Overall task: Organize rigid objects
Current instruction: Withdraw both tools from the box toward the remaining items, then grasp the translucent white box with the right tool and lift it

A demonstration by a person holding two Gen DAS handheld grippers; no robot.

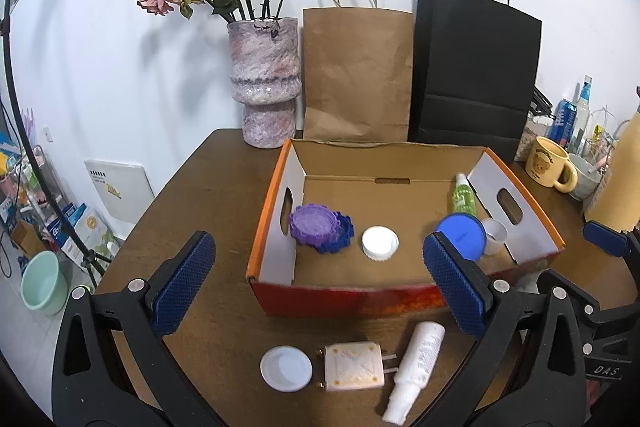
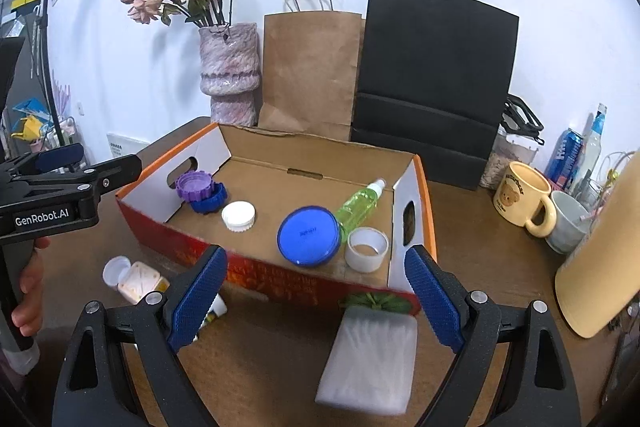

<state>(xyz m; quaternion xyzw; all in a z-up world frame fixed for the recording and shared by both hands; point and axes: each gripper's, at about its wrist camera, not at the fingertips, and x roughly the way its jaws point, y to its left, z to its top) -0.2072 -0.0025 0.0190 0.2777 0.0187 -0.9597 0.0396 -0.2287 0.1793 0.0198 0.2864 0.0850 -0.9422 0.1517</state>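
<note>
An open cardboard box with orange edges sits on the brown bench, and most of the rigid things already lie inside it. In the left wrist view, a purple toothed lid rests on a blue toothed lid at the box's 9 o'clock end, a white ribbed cap lies near the middle, and at the 3 o'clock end are a round blue lid, a roll of clear tape just beside it and a green spray bottle lying toward 1 o'clock. The left gripper hangs over the bench with its blue pads spread wide and nothing between them; below it, at 6 o'clock of the box, three things lie in a row outside — a white round lid, a cream plug adapter and a white spray bottle. The right gripper is likewise spread wide and empty, poised at the box's near wall; a white rectangular packet lies on the bench between its fingers, touched by neither. Behind the box, at 12 o'clock, stand a vase of dried roses, a brown paper bag and a black paper bag — a yellow mug stands off at 3 o'clock.
</note>
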